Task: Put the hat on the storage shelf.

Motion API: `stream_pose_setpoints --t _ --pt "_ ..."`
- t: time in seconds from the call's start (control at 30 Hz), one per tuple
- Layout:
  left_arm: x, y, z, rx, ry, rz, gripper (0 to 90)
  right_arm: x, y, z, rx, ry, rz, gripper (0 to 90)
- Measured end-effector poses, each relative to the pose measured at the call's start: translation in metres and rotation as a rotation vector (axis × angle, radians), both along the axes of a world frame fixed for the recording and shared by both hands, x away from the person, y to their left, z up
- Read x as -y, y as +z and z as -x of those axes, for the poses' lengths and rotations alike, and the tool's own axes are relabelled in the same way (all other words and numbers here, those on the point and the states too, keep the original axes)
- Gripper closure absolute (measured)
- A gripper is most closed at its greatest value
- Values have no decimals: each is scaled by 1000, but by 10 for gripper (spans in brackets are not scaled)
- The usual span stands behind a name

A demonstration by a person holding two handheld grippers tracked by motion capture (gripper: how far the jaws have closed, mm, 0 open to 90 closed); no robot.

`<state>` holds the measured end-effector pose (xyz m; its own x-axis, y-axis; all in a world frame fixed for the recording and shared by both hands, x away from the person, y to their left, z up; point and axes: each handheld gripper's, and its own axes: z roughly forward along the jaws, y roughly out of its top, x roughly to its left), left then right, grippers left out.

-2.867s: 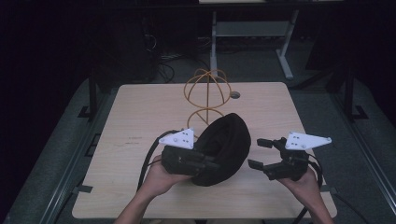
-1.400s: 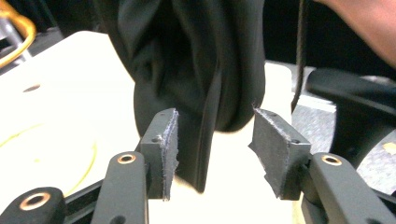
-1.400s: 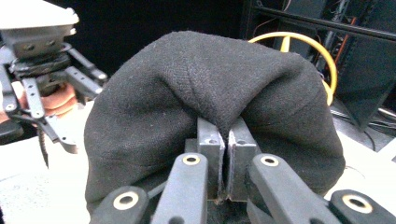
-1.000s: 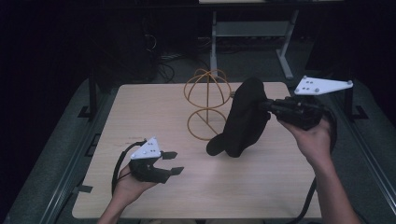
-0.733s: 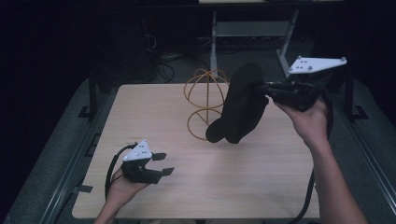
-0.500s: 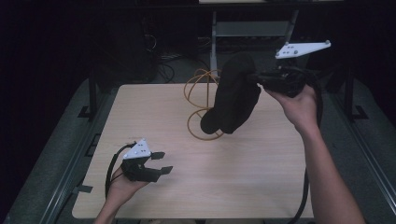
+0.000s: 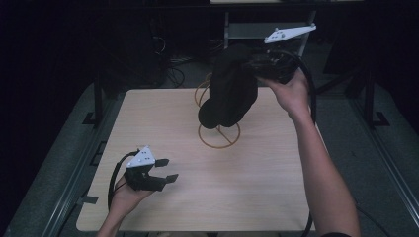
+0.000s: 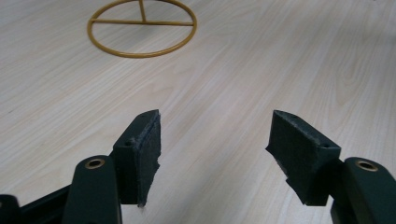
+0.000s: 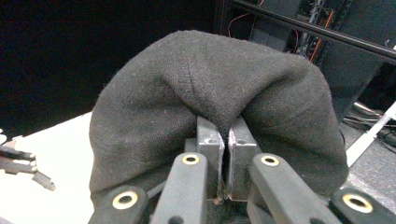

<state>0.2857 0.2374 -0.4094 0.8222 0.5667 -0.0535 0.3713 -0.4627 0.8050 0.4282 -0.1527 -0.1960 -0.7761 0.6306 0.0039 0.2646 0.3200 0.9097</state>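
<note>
Pinching black beanie (image 7: 229,89) in my right hand-held gripper (image 7: 257,66) above gold wire stand (image 7: 219,129) | left hand-held gripper (image 7: 165,170) agape, empty | pale wood surface (image 7: 267,168), dark room

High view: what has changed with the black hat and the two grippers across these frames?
The black hat passed from the left gripper, now open and drawn back near the table edge, to the right gripper, which lifted it up over the gold wire stand. The stand stayed put.
</note>
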Motion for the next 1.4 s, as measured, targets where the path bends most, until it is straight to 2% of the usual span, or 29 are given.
stream_pose_setpoints --t 0.03,0.1,0.17,0.2,0.3,0.43,0.63,0.7,0.8,0.83,0.9,0.97,1.03,1.13,1.23,1.4 --pt "-1 0 0 -1 0 0 329 -3 -1 -4 -4 3 -2 868" --pt "-2 0 0 -18 7 28 313 -8 -5 -12 -18 3 -5 868" --pt "-4 -2 -1 -8 9 37 309 -13 -7 -18 -30 6 -2 866" --pt "-4 -3 -2 -19 12 46 309 -16 -8 -22 -40 7 -6 866" --pt "-4 -3 -2 -15 12 44 309 -24 -11 -30 -53 8 -21 866" --pt "-4 -2 -2 -5 14 61 309 -36 -13 -41 -75 2 -28 863" --pt "-5 -2 -2 2 13 60 309 -59 -24 -59 -120 15 -47 847" --pt "-5 -2 -2 4 10 69 309 -68 -29 -63 -120 17 -20 838" --pt "-4 -1 -2 7 6 66 308 -83 -37 -71 -140 14 4 771" --pt "-4 -1 -2 7 4 62 307 -88 -40 -74 -160 11 15 691" --pt "-4 -2 -1 4 5 66 306 -96 -48 -80 -182 16 66 623" --pt "-4 -2 -1 6 6 64 304 -104 -49 -79 -169 12 89 586" --pt "-5 -2 -1 7 9 67 301 -108 -49 -78 -164 11 105 512" --pt "-6 -1 0 14 15 68 293 -111 -49 -77 -146 8 128 495" --pt "-7 -1 0 19 22 68 284 -109 -48 -77 -158 14 88 439" --pt "-9 -1 0 35 33 65 271 -101 -43 -71 -133 23 64 408"
